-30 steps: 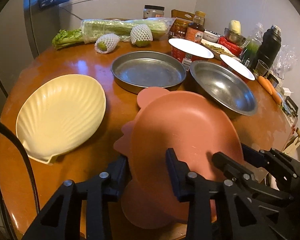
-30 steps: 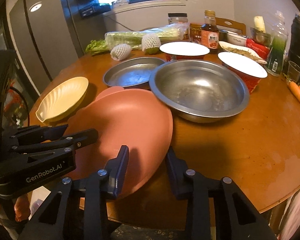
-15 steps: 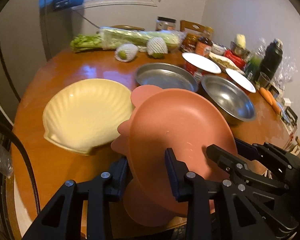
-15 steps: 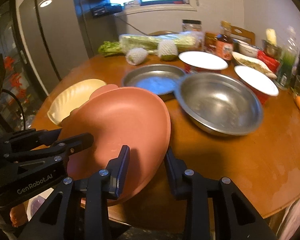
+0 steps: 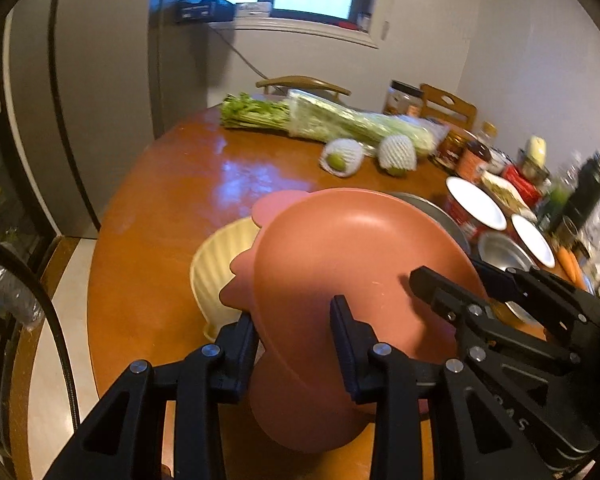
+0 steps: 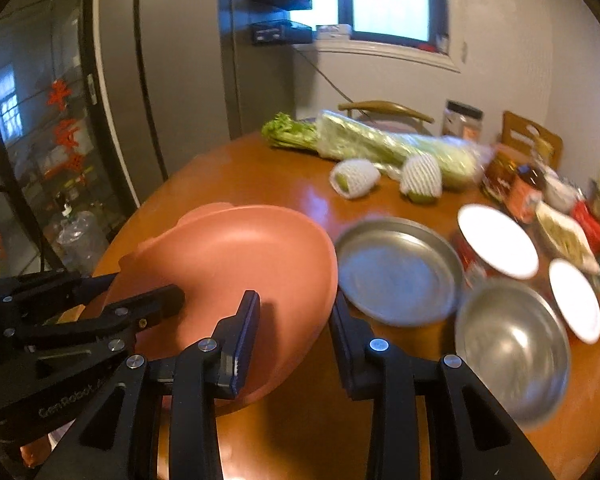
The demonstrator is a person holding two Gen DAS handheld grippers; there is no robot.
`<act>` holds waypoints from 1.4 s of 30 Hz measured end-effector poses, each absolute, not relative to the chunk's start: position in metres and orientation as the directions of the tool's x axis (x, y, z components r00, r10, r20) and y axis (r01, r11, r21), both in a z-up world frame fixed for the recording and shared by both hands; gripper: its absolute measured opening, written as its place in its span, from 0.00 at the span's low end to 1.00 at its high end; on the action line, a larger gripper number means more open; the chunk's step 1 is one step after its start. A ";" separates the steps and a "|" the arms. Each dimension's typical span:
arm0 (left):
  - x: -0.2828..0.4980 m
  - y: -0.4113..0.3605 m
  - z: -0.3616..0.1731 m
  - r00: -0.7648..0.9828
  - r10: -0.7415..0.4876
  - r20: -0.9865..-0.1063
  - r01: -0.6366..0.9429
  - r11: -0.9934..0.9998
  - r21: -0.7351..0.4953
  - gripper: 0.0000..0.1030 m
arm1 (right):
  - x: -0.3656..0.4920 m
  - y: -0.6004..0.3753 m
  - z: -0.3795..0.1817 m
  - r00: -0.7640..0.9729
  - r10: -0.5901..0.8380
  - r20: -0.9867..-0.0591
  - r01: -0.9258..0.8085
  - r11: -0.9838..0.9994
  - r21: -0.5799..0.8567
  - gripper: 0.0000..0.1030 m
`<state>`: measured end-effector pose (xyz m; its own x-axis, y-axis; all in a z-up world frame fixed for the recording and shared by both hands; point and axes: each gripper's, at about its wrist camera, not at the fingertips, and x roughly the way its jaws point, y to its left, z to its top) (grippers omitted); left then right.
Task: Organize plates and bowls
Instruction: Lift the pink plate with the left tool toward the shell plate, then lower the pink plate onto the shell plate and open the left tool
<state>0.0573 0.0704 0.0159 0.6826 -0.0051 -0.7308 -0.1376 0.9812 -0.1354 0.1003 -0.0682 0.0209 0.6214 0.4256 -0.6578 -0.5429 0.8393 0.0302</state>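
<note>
Plate [image 5: 352,264] up off the table [image 5: 172,208], tilted, left gripper [image 5: 294,340] on its near rim and right gripper [image 6: 294,330] on the rim beside it. Under and left of the plate lies the shell dish [image 5: 220,272]. Right of the plate sits the pan [image 6: 396,270], the steel bowl [image 6: 512,344] nearer and further right. Behind the pan, two wrapped fruits [image 6: 354,178], celery [image 6: 380,144] behind them. Far right, two covered bowls [image 6: 498,240], jars behind.

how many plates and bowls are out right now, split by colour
pink plate: 1
cream shell plate: 1
steel dishes: 2, shallow pan and deep bowl
white-topped red bowls: 2, and
total: 6
</note>
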 end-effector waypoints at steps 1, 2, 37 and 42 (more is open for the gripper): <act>0.062 0.073 0.015 0.678 0.002 -0.735 -0.147 0.980 -0.133 0.35 | 0.107 -0.064 0.021 0.620 0.427 -0.658 -0.550 0.835 0.023 0.35; 0.066 0.076 0.014 0.676 0.010 -0.737 -0.159 0.978 -0.132 0.35 | 0.114 -0.059 0.020 0.616 0.425 -0.663 -0.558 0.829 0.014 0.35; 0.083 0.088 -0.015 0.592 0.075 -0.803 -0.240 0.967 -0.087 0.34 | 0.166 -0.005 -0.024 0.547 0.418 -0.725 -0.677 0.731 -0.090 0.35; 0.082 0.091 -0.015 0.592 0.067 -0.803 -0.239 0.966 -0.095 0.34 | 0.166 -0.001 -0.027 0.555 0.399 -0.730 -0.676 0.728 -0.115 0.35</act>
<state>0.0815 0.0908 -0.0148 0.5916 0.0669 -0.8035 -0.2386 0.9664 -0.0952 0.1660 -0.0010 -0.0273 0.5547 0.3991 -0.7301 -0.6756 0.7282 -0.1152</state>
